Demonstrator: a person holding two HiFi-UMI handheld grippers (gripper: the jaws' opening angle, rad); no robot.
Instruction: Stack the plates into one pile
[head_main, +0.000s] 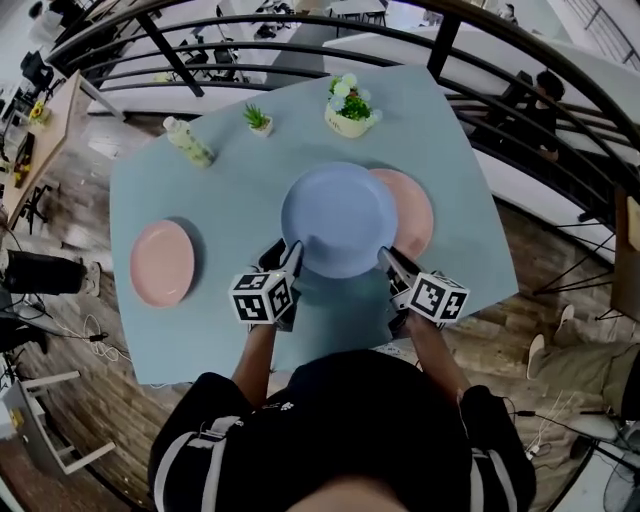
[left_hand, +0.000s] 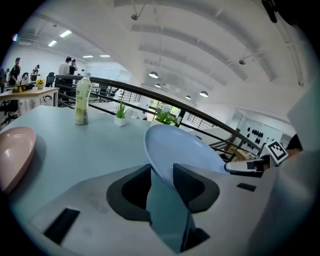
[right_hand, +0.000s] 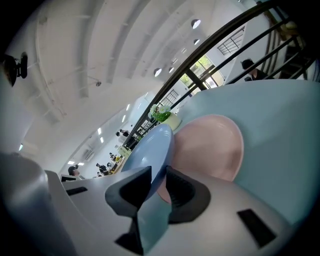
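Both jaws clamped on blue plate (head_main: 339, 219) rim, lifted

Pastel plates on a pale teal tabletop (head_main: 230, 190)
The large round glossy plate (head_main: 338, 218) is plain pale blue; both smaller round plates, right (head_main: 415, 212) and left (head_main: 162, 262), are plain pink. Cubes on the left gripper (head_main: 292, 252) and right gripper (head_main: 386, 256) carry black-and-white square markers, on grey bodies.
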